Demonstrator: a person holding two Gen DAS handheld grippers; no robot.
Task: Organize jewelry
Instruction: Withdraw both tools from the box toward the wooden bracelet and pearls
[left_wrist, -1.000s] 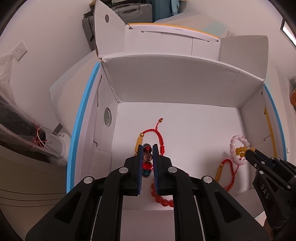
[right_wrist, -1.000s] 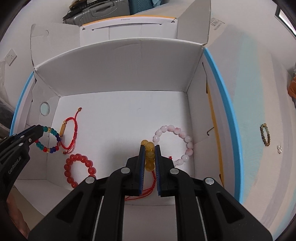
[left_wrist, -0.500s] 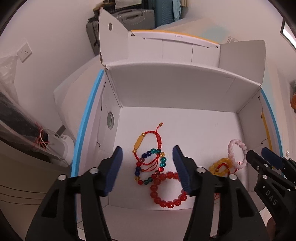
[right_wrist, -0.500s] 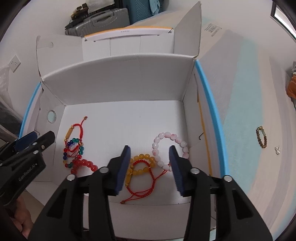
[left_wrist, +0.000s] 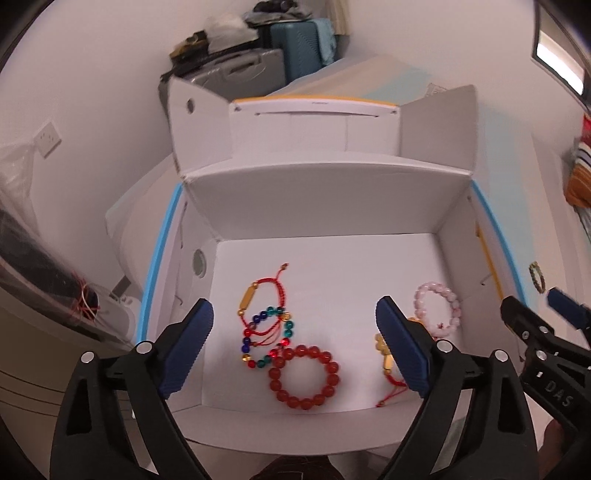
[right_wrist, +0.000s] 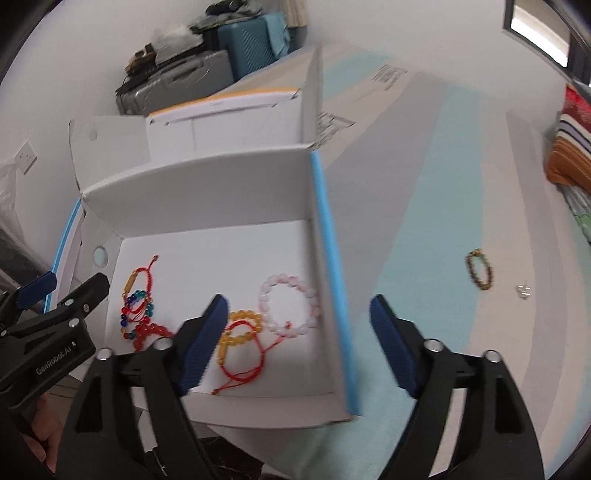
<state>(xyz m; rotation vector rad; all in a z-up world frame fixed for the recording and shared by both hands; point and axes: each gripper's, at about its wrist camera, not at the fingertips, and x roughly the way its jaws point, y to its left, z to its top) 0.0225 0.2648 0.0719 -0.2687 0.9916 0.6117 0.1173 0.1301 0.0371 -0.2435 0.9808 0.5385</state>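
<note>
A white cardboard box (left_wrist: 325, 199) with blue edges holds several bracelets: a red bead bracelet (left_wrist: 303, 376), a multicoloured bead bracelet (left_wrist: 258, 336) over a red cord one (left_wrist: 258, 291), a pink bead bracelet (left_wrist: 441, 310) and a yellow bead bracelet (right_wrist: 240, 328) on red cord. My left gripper (left_wrist: 293, 350) is open and empty above the box's near side. My right gripper (right_wrist: 297, 345) is open and empty over the box's right wall (right_wrist: 332, 280). A brown-green bead bracelet (right_wrist: 479, 268) lies outside on the cloth.
Two small pale studs (right_wrist: 523, 291) lie right of the brown-green bracelet on the pale blue and white cloth (right_wrist: 424, 221). Suitcases (left_wrist: 258, 66) stand behind the box. A plastic bag (left_wrist: 22, 229) is at the left. Striped fabric (right_wrist: 572, 147) lies far right.
Both grippers have opened, dropped their bracelets in the box and drawn back and up. The right gripper has swung right, toward the cloth.
</note>
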